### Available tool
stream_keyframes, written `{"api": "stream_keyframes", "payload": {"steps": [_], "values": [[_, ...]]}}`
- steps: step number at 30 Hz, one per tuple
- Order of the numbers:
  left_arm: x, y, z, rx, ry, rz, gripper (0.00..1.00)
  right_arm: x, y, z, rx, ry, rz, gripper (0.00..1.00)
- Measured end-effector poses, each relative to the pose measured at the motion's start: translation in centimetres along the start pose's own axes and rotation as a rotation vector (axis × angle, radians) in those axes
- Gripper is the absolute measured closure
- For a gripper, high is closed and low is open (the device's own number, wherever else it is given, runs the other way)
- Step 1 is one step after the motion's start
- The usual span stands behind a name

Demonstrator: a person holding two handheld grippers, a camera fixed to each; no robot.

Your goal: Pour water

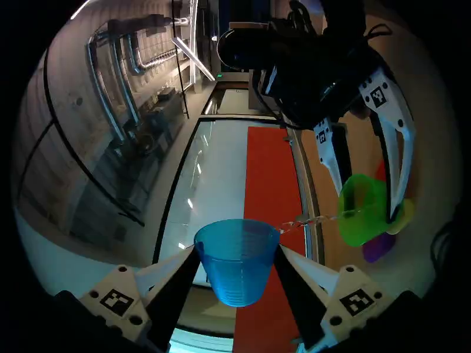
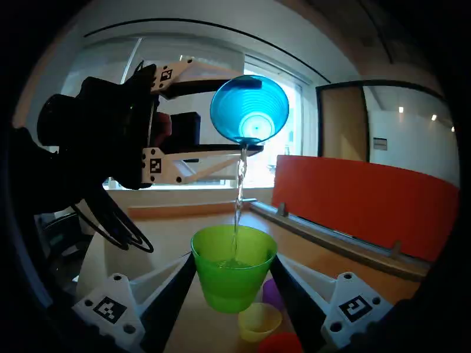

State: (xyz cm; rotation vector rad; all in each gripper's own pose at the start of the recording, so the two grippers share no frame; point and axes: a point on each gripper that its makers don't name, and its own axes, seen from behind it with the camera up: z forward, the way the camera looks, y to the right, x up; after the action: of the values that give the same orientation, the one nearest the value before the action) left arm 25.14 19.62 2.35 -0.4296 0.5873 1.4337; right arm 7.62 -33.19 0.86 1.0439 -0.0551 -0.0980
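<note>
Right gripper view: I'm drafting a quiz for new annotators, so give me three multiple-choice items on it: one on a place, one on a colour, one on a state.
1. Where does the water stream land?
A. in a sink
B. in the green cup
C. in a kettle

2. What colour is the cup between the left gripper fingers?
A. red
B. blue
C. white

3. How does the green cup sit?
A. upside down
B. on its side
C. upright between the right gripper fingers, with some water in it

Answers:
1 B: the stream falls from the rim of the tilted blue cup straight into the green cup's mouth.
2 B: the cup clamped up there is blue.
3 C: its mouth faces up and water shows inside.
</note>
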Motion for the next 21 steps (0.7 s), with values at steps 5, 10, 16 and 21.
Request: {"api": "stream_keyframes", "payload": {"steps": [5,10,16,21], "values": [[0.23,0.00,-0.27,0.007,0.002,0.016,0.15,0.03,0.07,0.09,-0.002,-0.001,-0.001,0.11],[0.29,-0.16,-0.17,0.011,0.003,0.049,0.15,0.07,0.11,0.17,-0.002,0.000,-0.001,0.11],[0.39,-0.23,0.07,0.013,0.005,0.082,0.15,0.17,0.09,0.17,-0.002,0.001,-0.002,0.11],[0.69,-0.18,0.07,0.017,0.010,0.093,0.15,0.18,0.09,0.19,-0.003,0.002,-0.004,0.11]]}}
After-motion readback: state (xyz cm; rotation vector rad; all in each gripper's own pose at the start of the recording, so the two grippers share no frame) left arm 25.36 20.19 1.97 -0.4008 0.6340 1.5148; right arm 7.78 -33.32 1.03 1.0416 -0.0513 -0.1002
